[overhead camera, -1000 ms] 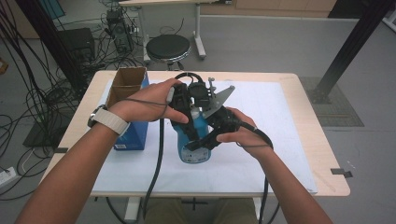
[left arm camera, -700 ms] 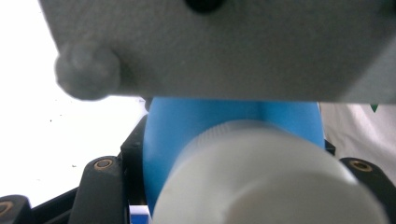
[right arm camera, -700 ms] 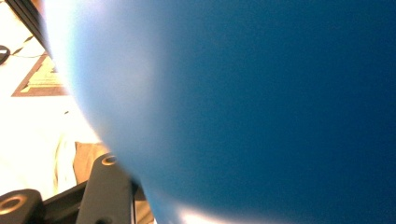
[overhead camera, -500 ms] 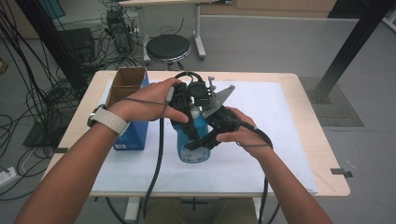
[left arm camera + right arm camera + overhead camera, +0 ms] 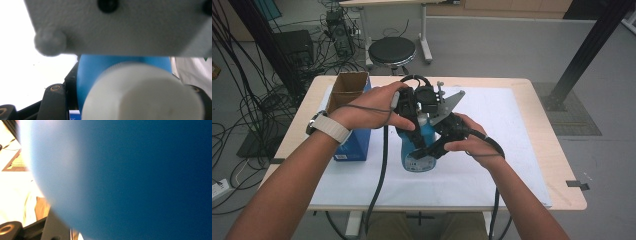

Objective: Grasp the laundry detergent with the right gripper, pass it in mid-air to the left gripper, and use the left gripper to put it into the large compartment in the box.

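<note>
Blue bottle [image 5: 418, 150] with a white cap [image 5: 142, 92], lying tilted near the middle of the white-covered surface [image 5: 512, 165], long axis running from the base at the near side up and away to the cap at the far end. Pinned at both ends: left hand-held gripper [image 5: 412, 107] clamped across the capped top, pressed as tight as it goes on the neck just under the cap; right hand-held gripper [image 5: 432, 147] reaching in from the right, low across the body, jaws just eased a little wider yet set around the blue wall [image 5: 130, 180], pad contact not clear from this close. Cap pointing away from the person and slightly up, label end toward the near edge. Left hand nearer the cap, right hand nearer the base, both touching-close, so likely a twist-off about that long axis. Open cardboard box [image 5: 348, 87] standing just beside, to the left.
</note>
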`<act>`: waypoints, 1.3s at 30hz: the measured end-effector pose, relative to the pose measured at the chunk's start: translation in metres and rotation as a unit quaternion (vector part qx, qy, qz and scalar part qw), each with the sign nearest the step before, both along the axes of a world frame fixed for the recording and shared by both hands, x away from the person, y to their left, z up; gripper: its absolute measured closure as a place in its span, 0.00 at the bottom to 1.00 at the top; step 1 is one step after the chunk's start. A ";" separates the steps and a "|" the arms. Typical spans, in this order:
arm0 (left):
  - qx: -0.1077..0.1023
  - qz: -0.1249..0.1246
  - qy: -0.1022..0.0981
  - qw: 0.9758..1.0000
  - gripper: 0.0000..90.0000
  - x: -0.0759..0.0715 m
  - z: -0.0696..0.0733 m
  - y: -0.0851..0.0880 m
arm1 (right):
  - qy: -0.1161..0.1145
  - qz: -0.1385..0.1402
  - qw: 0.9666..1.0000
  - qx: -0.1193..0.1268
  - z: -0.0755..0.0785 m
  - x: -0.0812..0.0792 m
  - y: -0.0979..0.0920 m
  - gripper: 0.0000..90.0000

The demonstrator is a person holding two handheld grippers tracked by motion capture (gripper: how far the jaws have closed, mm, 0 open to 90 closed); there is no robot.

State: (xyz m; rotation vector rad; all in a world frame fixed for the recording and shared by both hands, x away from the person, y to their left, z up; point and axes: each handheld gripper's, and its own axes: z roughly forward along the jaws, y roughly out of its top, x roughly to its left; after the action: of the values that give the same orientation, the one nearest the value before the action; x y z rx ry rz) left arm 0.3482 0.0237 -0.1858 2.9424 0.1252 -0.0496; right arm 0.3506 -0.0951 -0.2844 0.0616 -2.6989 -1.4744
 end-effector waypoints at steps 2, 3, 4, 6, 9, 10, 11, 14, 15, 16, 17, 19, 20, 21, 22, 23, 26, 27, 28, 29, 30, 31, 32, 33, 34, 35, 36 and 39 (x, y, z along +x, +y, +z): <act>0.000 0.004 -0.001 1.000 0.43 0.002 0.003 0.001 | -0.003 -0.002 1.000 -0.003 -0.001 0.000 -0.003 0.29; 0.002 0.006 -0.003 1.000 0.43 0.002 0.003 0.001 | 0.011 -0.016 1.000 -0.009 -0.001 0.000 -0.007 0.26; 0.005 0.007 -0.004 1.000 0.43 0.003 0.004 0.000 | 0.012 -0.018 1.000 -0.011 -0.002 0.001 -0.010 0.25; 0.005 0.010 -0.007 1.000 0.43 0.004 0.005 0.000 | 0.024 -0.027 0.999 -0.025 -0.002 0.003 -0.019 0.13; 0.013 0.019 -0.007 1.000 0.42 0.006 0.005 0.001 | 0.030 -0.048 0.998 -0.037 0.002 0.003 -0.038 0.09; 0.015 0.020 -0.007 1.000 0.42 0.007 0.004 0.001 | 0.026 -0.052 0.998 -0.040 0.004 0.003 -0.044 0.09; 0.017 0.024 -0.007 1.000 0.42 0.007 0.004 0.001 | 0.026 -0.056 0.997 -0.042 0.006 0.003 -0.047 0.09; 0.026 0.029 -0.006 0.999 0.42 0.008 0.004 0.001 | 0.013 -0.065 0.995 -0.072 0.011 0.002 -0.062 0.09; 0.029 0.033 -0.006 0.999 0.42 0.007 0.005 0.001 | 0.011 -0.067 0.994 -0.082 0.011 0.002 -0.065 0.09; 0.034 0.036 -0.007 0.999 0.42 0.008 0.006 0.001 | 0.011 -0.070 0.993 -0.094 0.012 0.002 -0.069 0.08; 0.036 0.043 -0.007 0.998 0.42 0.008 0.007 0.002 | 0.008 -0.071 0.992 -0.105 0.012 0.002 -0.073 0.08; 0.042 0.056 -0.011 0.997 0.42 0.009 0.009 0.003 | 0.004 -0.075 0.988 -0.133 0.013 0.003 -0.080 0.08; 0.045 0.065 -0.013 0.997 0.42 0.010 0.011 0.003 | 0.001 -0.078 0.986 -0.147 0.013 0.003 -0.083 0.08; 0.043 0.075 -0.015 0.996 0.42 0.010 0.012 0.004 | 0.002 -0.078 0.984 -0.158 0.013 0.004 -0.087 0.08; 0.046 0.081 -0.017 0.995 0.42 0.011 0.014 0.004 | 0.006 -0.079 0.983 -0.168 0.013 0.005 -0.090 0.08; 0.045 0.091 -0.019 0.995 0.42 0.012 0.015 0.006 | 0.003 -0.080 0.981 -0.176 0.014 0.005 -0.093 0.08; 0.047 0.114 -0.019 0.992 0.42 0.015 0.019 0.009 | 0.002 -0.087 0.974 -0.208 0.016 0.007 -0.104 0.08; 0.046 0.125 -0.019 0.991 0.42 0.015 0.019 0.010 | 0.003 -0.088 0.972 -0.217 0.016 0.007 -0.107 0.08; 0.048 0.131 -0.020 0.990 0.42 0.016 0.021 0.011 | 0.003 -0.089 0.969 -0.230 0.017 0.008 -0.109 0.08; 0.049 0.139 -0.019 0.989 0.42 0.017 0.022 0.012 | -0.001 -0.091 0.966 -0.243 0.017 0.008 -0.112 0.08; 0.048 0.150 -0.020 0.987 0.42 0.018 0.023 0.013 | -0.002 -0.092 0.963 -0.255 0.017 0.008 -0.114 0.08; 0.046 0.157 -0.019 0.986 0.42 0.019 0.025 0.014 | -0.002 -0.094 0.960 -0.264 0.018 0.009 -0.117 0.08; 0.047 0.167 -0.018 0.985 0.42 0.020 0.026 0.014 | -0.004 -0.095 0.958 -0.269 0.018 0.009 -0.119 0.08; 0.048 0.179 -0.017 0.983 0.42 0.021 0.028 0.016 | -0.006 -0.095 0.957 -0.274 0.018 0.009 -0.121 0.08; 0.046 0.191 -0.018 0.980 0.42 0.022 0.029 0.017 | -0.005 -0.097 0.955 -0.279 0.019 0.009 -0.123 0.08; 0.048 0.198 -0.019 0.979 0.42 0.023 0.030 0.017 | -0.004 -0.099 0.954 -0.281 0.019 0.009 -0.126 0.08; 0.047 0.213 -0.022 0.976 0.42 0.025 0.032 0.019 | -0.005 -0.101 0.954 -0.284 0.020 0.009 -0.127 0.08; 0.049 0.246 -0.030 0.968 0.41 0.030 0.040 0.023 | -0.004 -0.106 0.950 -0.293 0.020 0.008 -0.135 0.08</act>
State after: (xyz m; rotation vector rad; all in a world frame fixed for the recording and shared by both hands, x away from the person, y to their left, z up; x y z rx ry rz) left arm 0.3780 0.0469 -0.1462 2.9111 0.8607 0.1215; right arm 0.3588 -0.2301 -0.2639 -0.2593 -3.0992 -0.6415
